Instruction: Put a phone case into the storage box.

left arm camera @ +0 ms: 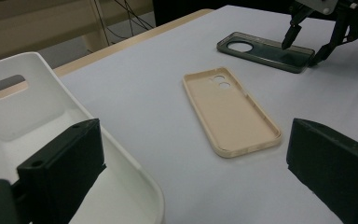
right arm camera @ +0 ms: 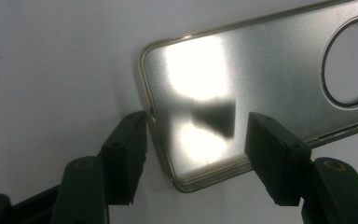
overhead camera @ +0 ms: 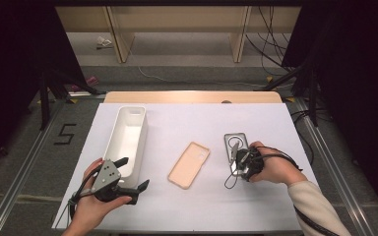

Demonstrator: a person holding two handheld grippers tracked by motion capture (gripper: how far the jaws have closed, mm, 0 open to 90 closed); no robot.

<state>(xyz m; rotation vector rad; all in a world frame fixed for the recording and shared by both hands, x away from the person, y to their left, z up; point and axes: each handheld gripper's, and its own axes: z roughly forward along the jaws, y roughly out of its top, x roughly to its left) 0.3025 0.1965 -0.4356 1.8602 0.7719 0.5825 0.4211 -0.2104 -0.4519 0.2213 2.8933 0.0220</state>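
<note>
Right tool (right arm camera: 193, 154) straddling dark phone case (right arm camera: 261, 84), right of centre on the counter (overhead camera: 187, 206).
Jaws part-open, not yet pressing; one sits outside the case's corner rim, the other over its inner face. Risk: closing may skid the thin case flat instead of lifting. Left tool (overhead camera: 128, 179) wide, empty, lower left by white bin (overhead camera: 128, 135).

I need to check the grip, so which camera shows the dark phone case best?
The right gripper view: the dark phone case lies close up, its corner between the open right gripper. The left gripper view shows it whole but far off; the high view has it small and partly hidden.
</note>
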